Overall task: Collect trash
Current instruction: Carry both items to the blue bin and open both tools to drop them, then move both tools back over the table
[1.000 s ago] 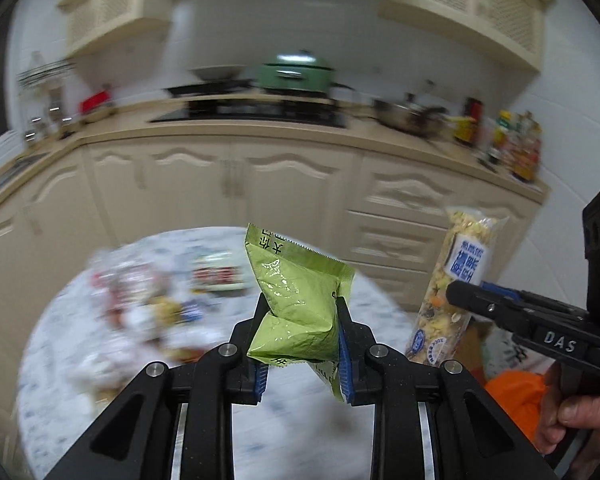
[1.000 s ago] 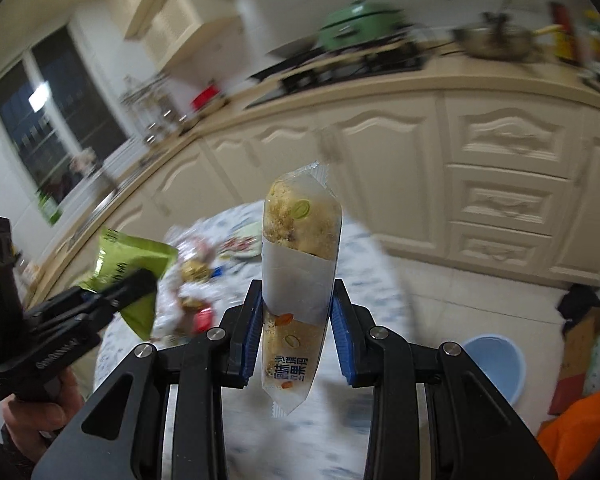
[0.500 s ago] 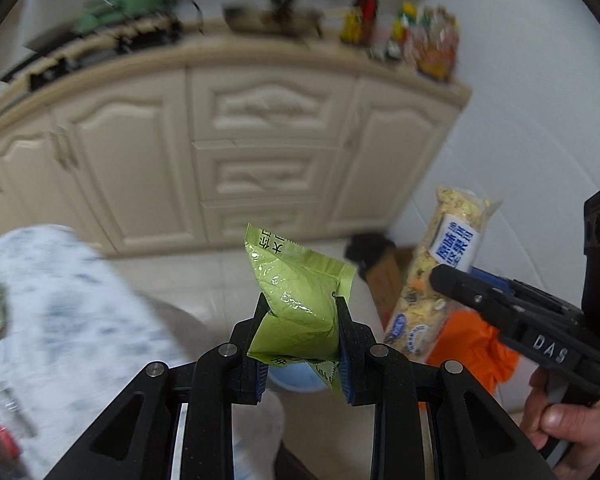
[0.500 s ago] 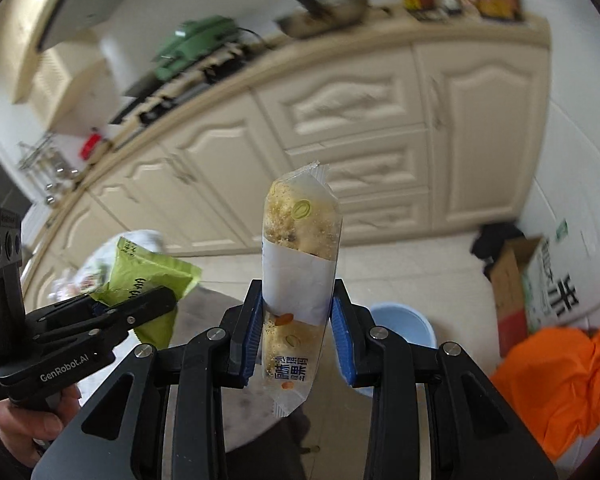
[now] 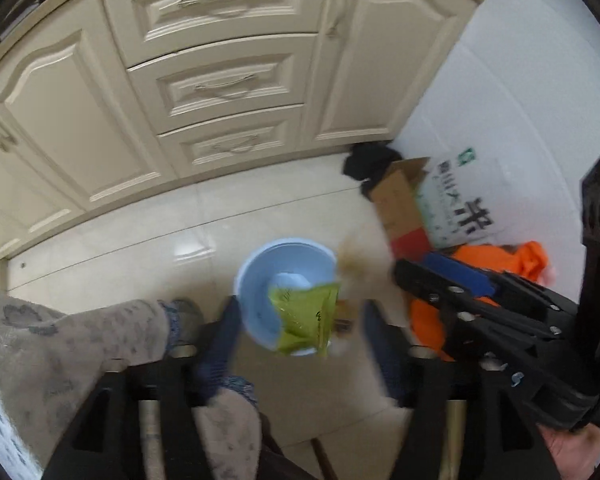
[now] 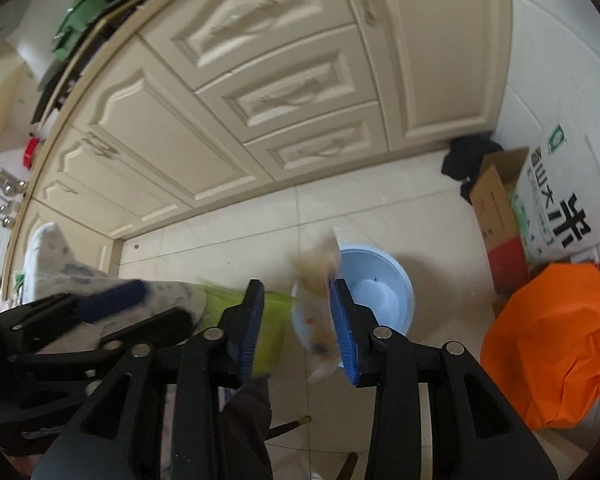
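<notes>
Both grippers hang over a light blue bin [image 5: 286,280] on the tiled floor; the bin also shows in the right wrist view [image 6: 376,292]. My left gripper [image 5: 300,344] is open, and the green snack bag [image 5: 306,322] falls free between its jaws above the bin. My right gripper [image 6: 296,328] is open too, and the clear snack packet [image 6: 318,312], blurred, drops beside its right finger toward the bin. The green bag [image 6: 266,332] shows behind the right gripper's left finger.
Cream cabinets [image 5: 220,80] with drawers stand behind the bin. A cardboard box [image 6: 500,224], a black cloth [image 6: 470,160] and an orange bag [image 6: 556,344] lie to the right by the white wall. The table's cloth edge [image 5: 60,344] is at the left.
Both grippers have swung from the cabinets down over the blue bin and opened. The green bag and the clear packet have left the jaws and are falling.
</notes>
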{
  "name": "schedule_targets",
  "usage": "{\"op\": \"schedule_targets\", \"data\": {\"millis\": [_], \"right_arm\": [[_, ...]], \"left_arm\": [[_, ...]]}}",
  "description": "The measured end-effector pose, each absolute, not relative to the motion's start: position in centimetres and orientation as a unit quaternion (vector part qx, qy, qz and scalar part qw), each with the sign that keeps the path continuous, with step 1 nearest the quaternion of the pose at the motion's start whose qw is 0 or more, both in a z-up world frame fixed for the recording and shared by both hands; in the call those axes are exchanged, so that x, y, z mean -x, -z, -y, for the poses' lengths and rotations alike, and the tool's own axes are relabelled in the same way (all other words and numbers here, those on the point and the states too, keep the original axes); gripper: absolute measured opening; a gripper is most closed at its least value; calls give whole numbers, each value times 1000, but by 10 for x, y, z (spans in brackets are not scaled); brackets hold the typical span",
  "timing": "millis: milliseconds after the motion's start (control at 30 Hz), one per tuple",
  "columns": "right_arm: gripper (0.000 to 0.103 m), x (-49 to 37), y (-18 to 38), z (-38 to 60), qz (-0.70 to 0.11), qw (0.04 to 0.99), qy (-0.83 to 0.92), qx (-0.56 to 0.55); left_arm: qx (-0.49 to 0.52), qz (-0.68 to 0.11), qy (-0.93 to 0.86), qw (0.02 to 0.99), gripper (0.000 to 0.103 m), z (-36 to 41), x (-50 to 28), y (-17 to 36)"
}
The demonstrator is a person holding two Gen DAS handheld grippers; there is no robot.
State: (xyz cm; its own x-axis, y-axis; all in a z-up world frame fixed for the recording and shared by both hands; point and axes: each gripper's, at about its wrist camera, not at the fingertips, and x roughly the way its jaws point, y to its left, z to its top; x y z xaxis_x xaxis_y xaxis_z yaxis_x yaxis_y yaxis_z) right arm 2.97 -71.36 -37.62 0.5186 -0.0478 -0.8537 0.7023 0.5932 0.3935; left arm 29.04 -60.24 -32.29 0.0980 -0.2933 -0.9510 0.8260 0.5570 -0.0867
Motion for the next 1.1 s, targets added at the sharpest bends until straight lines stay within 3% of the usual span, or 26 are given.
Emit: {"op": "schedule_targets", "data": {"millis": [33, 100, 167, 300, 567, 1100], "right_arm": [[50, -27, 379, 717, -429, 780, 245, -385], [59, -23, 380, 718, -424, 779, 249, -389], [79, -17, 376, 716, -417, 779, 256, -392], [103, -8, 367, 712, -403, 775, 278, -399], [103, 1, 323, 692, -372, 790, 291, -390], [103, -24, 201, 605, -318, 860, 263, -299]], "left_arm": [[-246, -536, 403, 700, 84, 605, -295, 324], [-252, -524, 390, 715, 91, 607, -302, 319], [-259, -511, 384, 725, 92, 607, -303, 313], [-259, -477, 381, 748, 101, 592, -290, 288], [-222, -435, 375, 788, 101, 534, -255, 230], [-120, -341, 338, 869, 102, 302, -162, 99]]}}
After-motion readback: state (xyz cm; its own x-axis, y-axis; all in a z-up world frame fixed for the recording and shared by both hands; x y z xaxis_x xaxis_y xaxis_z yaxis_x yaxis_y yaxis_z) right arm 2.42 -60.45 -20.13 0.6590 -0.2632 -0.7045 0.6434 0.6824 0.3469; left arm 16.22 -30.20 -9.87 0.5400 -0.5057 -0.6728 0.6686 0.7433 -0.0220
